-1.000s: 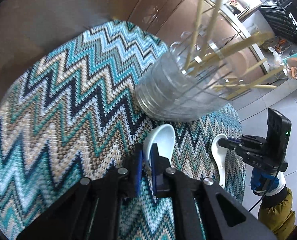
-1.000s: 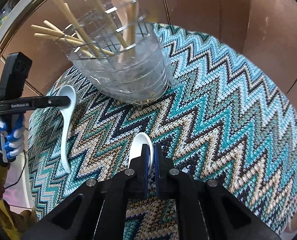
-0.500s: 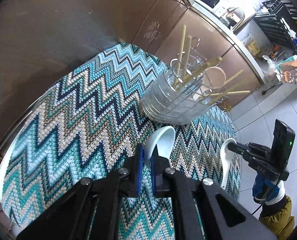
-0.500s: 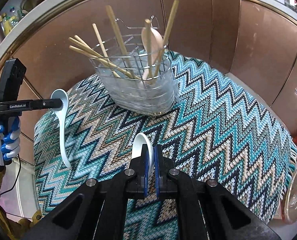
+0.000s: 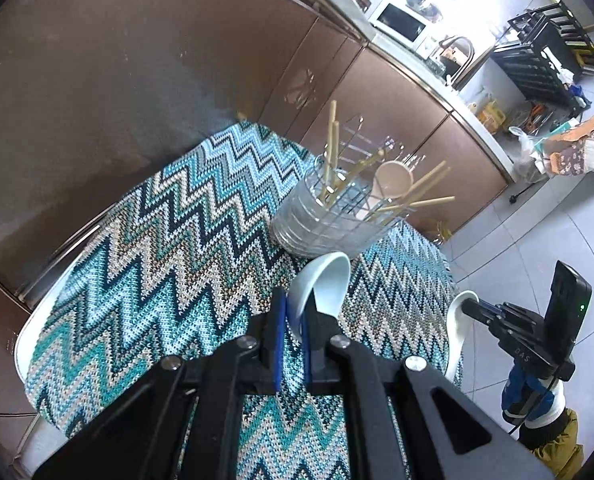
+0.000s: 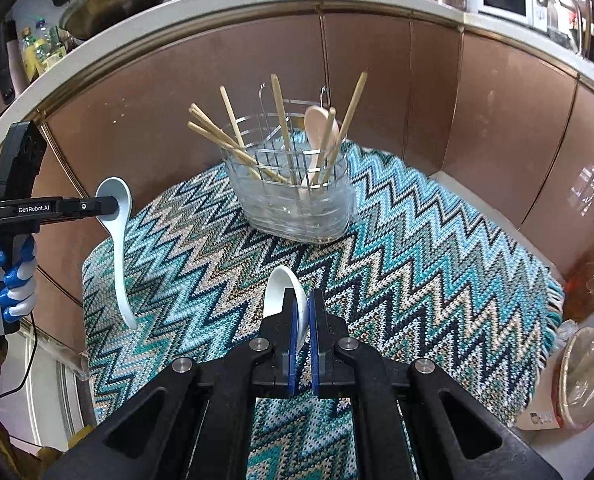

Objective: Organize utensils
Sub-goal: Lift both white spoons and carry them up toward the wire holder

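My left gripper (image 5: 295,309) is shut on the bowl rim of a white ceramic spoon (image 5: 326,280), held in the air above the zigzag mat (image 5: 157,264). In the right wrist view this same left gripper (image 6: 111,203) carries its spoon (image 6: 119,248) with the handle hanging down. My right gripper (image 6: 304,301) is shut on a second white spoon (image 6: 279,290); in the left wrist view that right gripper (image 5: 470,307) and spoon (image 5: 457,332) hang at the mat's right edge. A clear wire utensil holder (image 6: 293,196) with several wooden chopsticks and a beige spoon (image 6: 317,128) stands upright beyond both grippers.
Brown cabinet fronts (image 6: 377,92) curve close behind the small table. A counter with a microwave (image 5: 401,22) runs along the back. A gloved hand (image 6: 13,280) holds the left gripper. An oil bottle (image 6: 585,288) and a lined bin (image 6: 585,376) sit on the floor at the right.
Both grippers have risen and drawn back from the mat, each lifting its white spoon into the air. The holder now looks smaller and farther off.
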Demonstrator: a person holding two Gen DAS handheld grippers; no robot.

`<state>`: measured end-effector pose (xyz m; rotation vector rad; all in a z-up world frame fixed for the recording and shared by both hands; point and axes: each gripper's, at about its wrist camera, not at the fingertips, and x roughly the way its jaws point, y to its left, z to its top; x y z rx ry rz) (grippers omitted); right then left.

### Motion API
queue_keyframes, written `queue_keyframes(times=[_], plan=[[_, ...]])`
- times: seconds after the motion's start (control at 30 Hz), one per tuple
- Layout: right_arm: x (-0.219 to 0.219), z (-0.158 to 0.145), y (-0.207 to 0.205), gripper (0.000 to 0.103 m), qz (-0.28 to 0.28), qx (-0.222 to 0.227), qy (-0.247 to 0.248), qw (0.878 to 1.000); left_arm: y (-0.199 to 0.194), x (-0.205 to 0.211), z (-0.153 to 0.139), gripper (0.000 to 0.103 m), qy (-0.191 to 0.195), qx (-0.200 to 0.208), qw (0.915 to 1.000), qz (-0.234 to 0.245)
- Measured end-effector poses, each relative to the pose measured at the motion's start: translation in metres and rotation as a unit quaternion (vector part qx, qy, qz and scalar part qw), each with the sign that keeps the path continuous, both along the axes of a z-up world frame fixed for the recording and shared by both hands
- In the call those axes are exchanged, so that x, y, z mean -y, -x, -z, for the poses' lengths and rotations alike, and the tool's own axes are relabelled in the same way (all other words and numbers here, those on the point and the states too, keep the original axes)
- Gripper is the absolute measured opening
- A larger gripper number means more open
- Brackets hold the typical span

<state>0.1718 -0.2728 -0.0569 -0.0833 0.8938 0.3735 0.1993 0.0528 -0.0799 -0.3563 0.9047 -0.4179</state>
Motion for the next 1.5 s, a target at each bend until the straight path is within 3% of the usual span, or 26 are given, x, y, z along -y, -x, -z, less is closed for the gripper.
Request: queue_keyframes(times=[0.83,1.5], plan=[[-0.024,-0.071,0.062,0.005,0.022,0.100,0.012,0.995,0.061,-0.027,-0.064,0.006,0.013,0.074,0.9967,-0.029],[-0.027,-0.125,0.056,0.005,0.037,0.192,-0.017,0.981,0.064,-0.011,-0.129,0.006,0.007,0.150,0.9876,-0.046]])
